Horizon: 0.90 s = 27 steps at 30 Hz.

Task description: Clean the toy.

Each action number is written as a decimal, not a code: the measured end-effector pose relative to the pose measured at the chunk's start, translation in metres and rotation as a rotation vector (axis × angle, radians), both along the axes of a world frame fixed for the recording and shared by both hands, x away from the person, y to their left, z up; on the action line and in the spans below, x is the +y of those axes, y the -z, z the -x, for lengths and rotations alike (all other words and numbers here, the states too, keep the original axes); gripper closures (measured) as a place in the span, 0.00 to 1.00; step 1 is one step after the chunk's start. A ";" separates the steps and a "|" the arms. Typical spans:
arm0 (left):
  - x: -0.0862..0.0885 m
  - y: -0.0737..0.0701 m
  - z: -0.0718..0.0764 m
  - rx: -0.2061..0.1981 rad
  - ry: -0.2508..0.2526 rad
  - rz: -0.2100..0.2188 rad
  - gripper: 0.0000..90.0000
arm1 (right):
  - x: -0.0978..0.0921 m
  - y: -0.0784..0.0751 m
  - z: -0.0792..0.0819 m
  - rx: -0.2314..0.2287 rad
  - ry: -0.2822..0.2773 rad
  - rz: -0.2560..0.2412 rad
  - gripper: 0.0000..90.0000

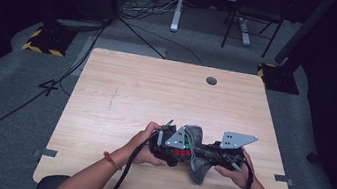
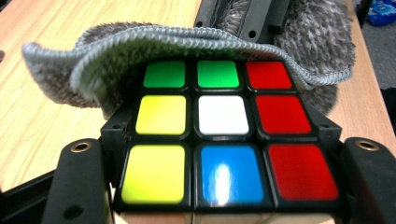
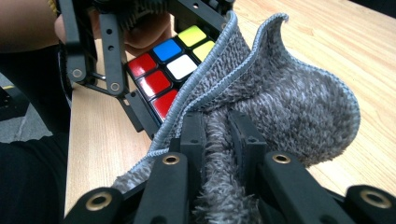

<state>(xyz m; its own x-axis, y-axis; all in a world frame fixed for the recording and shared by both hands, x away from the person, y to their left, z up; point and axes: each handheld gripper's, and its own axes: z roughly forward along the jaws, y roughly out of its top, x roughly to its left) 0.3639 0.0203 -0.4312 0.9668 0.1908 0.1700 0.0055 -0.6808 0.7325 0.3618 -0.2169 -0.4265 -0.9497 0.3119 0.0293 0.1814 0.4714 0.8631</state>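
A Rubik's cube (image 2: 223, 135) sits clamped between the jaws of my left gripper (image 2: 222, 128), its facing side showing green, red, yellow, white and blue stickers. A grey fluffy cloth (image 2: 140, 44) lies draped over the cube's far edge. My right gripper (image 3: 219, 140) is shut on a fold of that cloth (image 3: 289, 107), pressing it against the cube (image 3: 170, 70). In the high view both grippers meet near the table's front edge: the left gripper (image 1: 173, 148) with the cube (image 1: 179, 152), the right gripper (image 1: 205, 153) with the cloth (image 1: 199, 169).
The light wooden table (image 1: 156, 93) has a round grey grommet (image 1: 211, 80) near its far edge. Beyond it are a white desk leg (image 1: 177, 10), chair legs (image 1: 245, 25), floor cables (image 1: 148, 10) and yellow-black striped stand bases (image 1: 42, 43).
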 end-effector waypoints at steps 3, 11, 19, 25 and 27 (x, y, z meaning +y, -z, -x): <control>-0.002 0.002 0.000 0.001 -0.011 -0.017 0.36 | -0.001 -0.003 0.002 -0.007 -0.002 -0.033 0.86; -0.009 0.007 0.001 -0.013 -0.008 -0.055 0.37 | 0.008 -0.007 0.010 -0.044 -0.016 -0.021 0.86; 0.003 -0.008 -0.001 -0.006 -0.013 0.038 0.37 | 0.002 0.011 -0.005 0.029 0.028 0.045 0.86; 0.006 -0.009 -0.001 0.001 -0.014 0.049 0.37 | 0.004 0.011 -0.004 0.039 0.006 0.068 0.86; 0.004 -0.007 -0.001 -0.004 -0.009 0.030 0.37 | 0.004 0.007 -0.001 0.022 -0.002 0.043 0.86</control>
<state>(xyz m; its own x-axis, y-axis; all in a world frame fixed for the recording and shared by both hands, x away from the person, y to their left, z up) 0.3648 0.0245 -0.4237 0.9645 0.2042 0.1675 0.0086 -0.6581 0.7529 0.3632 -0.2132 -0.4332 -0.9495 0.3116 0.0372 0.1995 0.5079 0.8380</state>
